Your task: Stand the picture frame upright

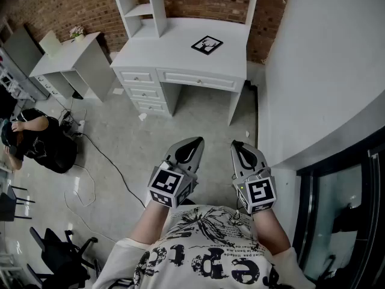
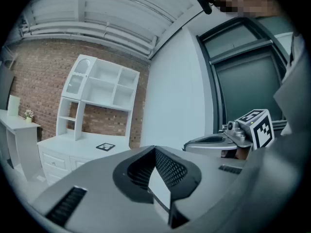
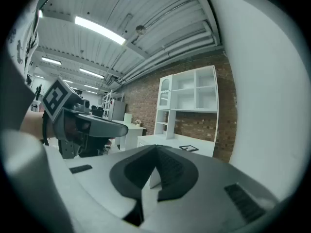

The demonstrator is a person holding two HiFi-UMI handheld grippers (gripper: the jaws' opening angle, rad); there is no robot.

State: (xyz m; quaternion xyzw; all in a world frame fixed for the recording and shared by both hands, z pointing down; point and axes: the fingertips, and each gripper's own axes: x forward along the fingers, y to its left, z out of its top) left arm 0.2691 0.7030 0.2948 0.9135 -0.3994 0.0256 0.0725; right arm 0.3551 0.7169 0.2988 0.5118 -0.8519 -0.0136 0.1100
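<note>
Two tools are in front of your body, side by side above the grey floor point(image 1: 198, 113): your left hand-held gripper point(image 1: 195, 141) and your right hand-held gripper point(image 1: 237, 144). Both are clenched. In each gripper view the dark ribbed pads meet at the tip, and no object is between them. Both point toward the white table point(image 1: 168, 50), but they are well apart from it.

The picture frame point(image 1: 207, 44) lies flat on the table top, in the right half, nearer to the back than to the front edge. It is a small square with a black border and a white inside. On the white part you see a dark figure with antlers, like a deer head. The frame sits turned, so that its corners, not its sides, point toward the table edges.

Behind it, the white shelf unit point(image 1: 139, 8) stands on the back of the table, against the brick wall point(image 1: 72, 5). Under the table top, at the left side, are the drawers point(image 1: 143, 92).
</note>
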